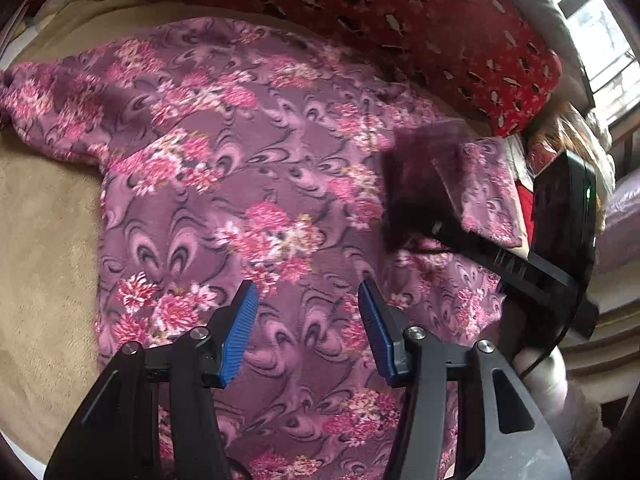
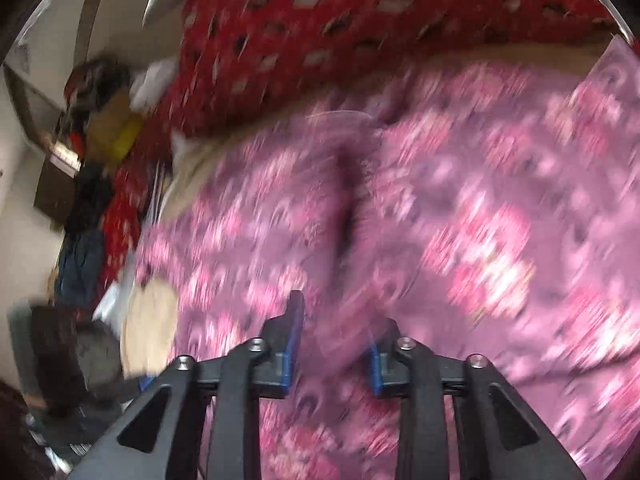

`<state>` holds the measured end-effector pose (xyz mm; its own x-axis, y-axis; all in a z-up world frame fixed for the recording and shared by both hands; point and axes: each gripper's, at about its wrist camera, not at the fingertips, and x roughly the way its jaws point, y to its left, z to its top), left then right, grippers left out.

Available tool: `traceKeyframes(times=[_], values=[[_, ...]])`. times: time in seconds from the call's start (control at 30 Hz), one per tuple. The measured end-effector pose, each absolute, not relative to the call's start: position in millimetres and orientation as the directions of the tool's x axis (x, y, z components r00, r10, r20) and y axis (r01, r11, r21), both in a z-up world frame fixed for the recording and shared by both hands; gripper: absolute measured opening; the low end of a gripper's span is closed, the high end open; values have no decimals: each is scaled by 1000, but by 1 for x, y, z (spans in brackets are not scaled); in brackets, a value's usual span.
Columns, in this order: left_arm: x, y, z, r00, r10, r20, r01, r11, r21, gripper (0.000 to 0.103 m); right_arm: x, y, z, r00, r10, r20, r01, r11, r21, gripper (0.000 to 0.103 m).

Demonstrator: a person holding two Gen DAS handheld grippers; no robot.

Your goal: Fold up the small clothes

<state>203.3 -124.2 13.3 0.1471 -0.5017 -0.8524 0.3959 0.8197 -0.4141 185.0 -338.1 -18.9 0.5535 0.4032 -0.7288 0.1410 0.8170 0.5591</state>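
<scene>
A purple top with pink flowers (image 1: 248, 184) lies spread on a tan blanket (image 1: 44, 240), one sleeve out to the left. My left gripper (image 1: 308, 304) is open and empty, hovering over the lower body of the top. My right gripper (image 1: 444, 184) shows in the left wrist view at the right, blurred, with the right sleeve's cloth (image 1: 488, 192) draped on it. In the right wrist view, which is motion-blurred, the right gripper (image 2: 336, 328) has a fold of the purple cloth (image 2: 340, 336) running between its blue pads (image 2: 294, 336).
A red patterned cushion (image 1: 400, 12) lies along the far edge of the blanket. A window (image 1: 600, 40) is at the far right. Piled clothes and clutter (image 2: 92, 200) stand at the left in the right wrist view.
</scene>
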Motion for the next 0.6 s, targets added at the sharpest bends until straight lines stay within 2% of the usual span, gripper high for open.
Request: traceKeyframes(times=[0.1,0.13,0.2,0.37,0.43,0.5,0.6], values=[[199,-143,18,129,-515,-847,436,797,-418,51,168,-339,-12,575,404,-711,113,822,558,36],[198,-151,18,120,-515,-849,448,791,-417,55,162,-343,-9,590,397,-703,120,818,562,36],[197,-172,15,102,-503,-858,461,788,-408,57,145,-360,-4,631,365,-685,160,803,575,41],[200,-217,7,62,-485,-873,472,785,-402,57,113,-408,0,691,299,-658,257,749,610,41],[204,-232,4,89,-450,-888,476,803,-359,57,103,-423,1,706,284,-649,276,733,621,42],[209,-237,-1,128,-395,-910,456,838,-300,57,89,-439,2,725,270,-633,292,713,638,45],[220,-226,-5,120,-431,-894,375,854,-361,57,71,-459,1,744,258,-616,310,683,661,45]])
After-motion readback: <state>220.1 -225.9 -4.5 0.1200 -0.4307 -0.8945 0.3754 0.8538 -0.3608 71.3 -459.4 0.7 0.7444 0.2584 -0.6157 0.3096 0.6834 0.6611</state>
